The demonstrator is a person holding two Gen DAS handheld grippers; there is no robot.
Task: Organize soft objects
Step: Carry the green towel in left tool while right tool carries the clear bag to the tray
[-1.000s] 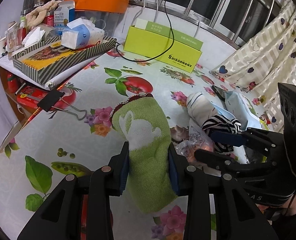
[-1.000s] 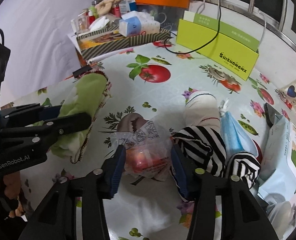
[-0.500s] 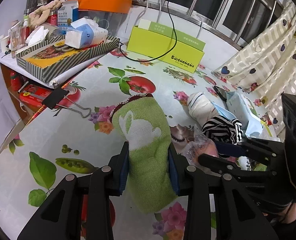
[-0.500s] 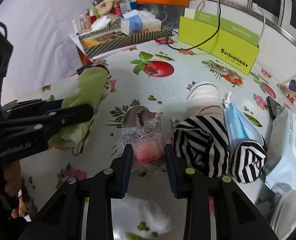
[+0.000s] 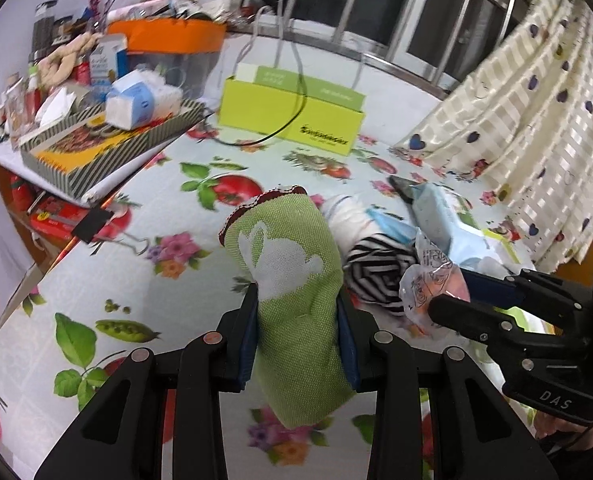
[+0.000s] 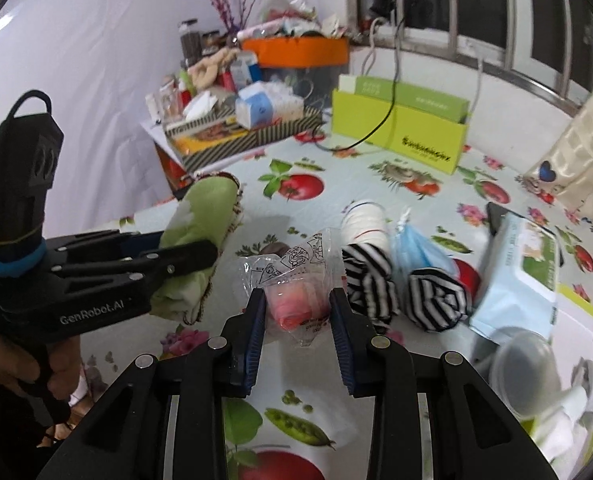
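Note:
My left gripper (image 5: 296,320) is shut on a rolled green cloth (image 5: 292,276) with a white teapot print, lifted off the table; in the right wrist view the same green cloth (image 6: 204,216) sticks out of the left gripper (image 6: 192,256). My right gripper (image 6: 296,312) is shut on a clear plastic packet (image 6: 296,292) with something pink inside, also raised; that packet (image 5: 432,284) shows at the right gripper (image 5: 448,300) in the left wrist view. On the table lie a white rolled sock (image 6: 364,224) and two black-and-white striped rolls (image 6: 436,300).
A blue face mask (image 6: 416,248), a pale blue wipes pack (image 6: 520,276) and a clear lidded cup (image 6: 524,368) lie at the right. A lime green box (image 6: 400,132) with a black cable, a striped tray (image 6: 240,136) of clutter and a curtain (image 5: 528,120) border the floral tablecloth (image 5: 108,288).
The right gripper closed on the plastic packet and lifted it off the table. The left gripper rose with the green cloth still held. Both views shifted upward and back.

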